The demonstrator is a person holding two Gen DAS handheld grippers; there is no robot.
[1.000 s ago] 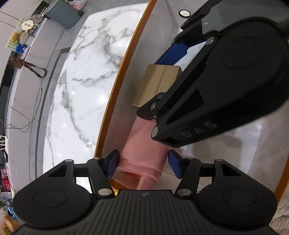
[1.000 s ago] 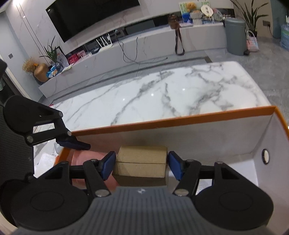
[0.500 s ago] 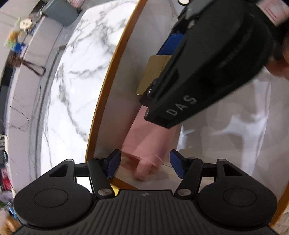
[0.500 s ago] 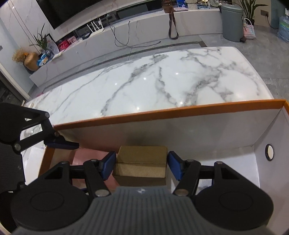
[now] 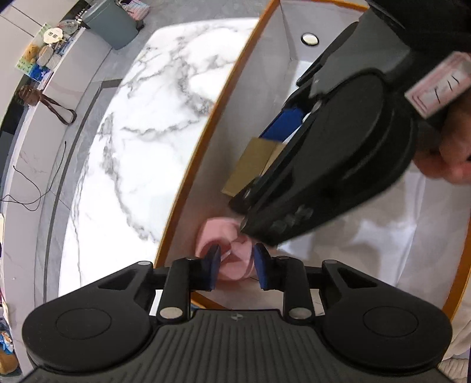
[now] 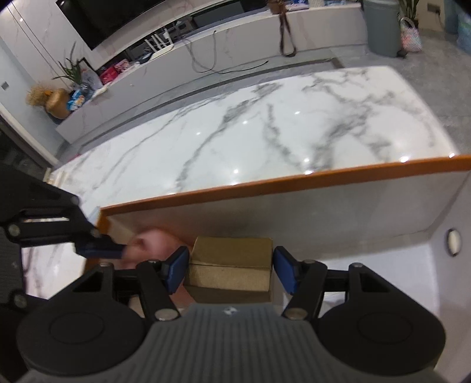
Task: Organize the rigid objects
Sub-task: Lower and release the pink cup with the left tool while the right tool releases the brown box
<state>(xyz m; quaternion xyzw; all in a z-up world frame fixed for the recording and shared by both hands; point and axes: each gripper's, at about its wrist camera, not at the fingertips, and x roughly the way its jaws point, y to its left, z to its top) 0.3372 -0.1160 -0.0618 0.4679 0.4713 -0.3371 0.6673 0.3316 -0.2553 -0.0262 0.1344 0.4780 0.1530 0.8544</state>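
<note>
A pink cup (image 5: 232, 256) lies inside the orange-rimmed storage box (image 5: 206, 141), against its wall. My left gripper (image 5: 237, 269) is shut on the pink cup's rim end. The cup also shows blurred in the right wrist view (image 6: 153, 244). A brown cardboard box (image 6: 231, 268) sits in the storage box between the blue pads of my right gripper (image 6: 231, 269), which is closed against its sides. In the left wrist view the cardboard box (image 5: 253, 165) is partly hidden by the right gripper's body.
The storage box has grey inner walls (image 6: 294, 212) and a round metal rivet (image 6: 452, 241) on its side wall. It stands on a white marble table (image 6: 265, 132). A grey bin (image 5: 112, 23) and a low cabinet stand beyond.
My left gripper has narrowed from wide open to shut on the pink cup, which has turned its open end toward the camera. The right gripper still holds the cardboard box.
</note>
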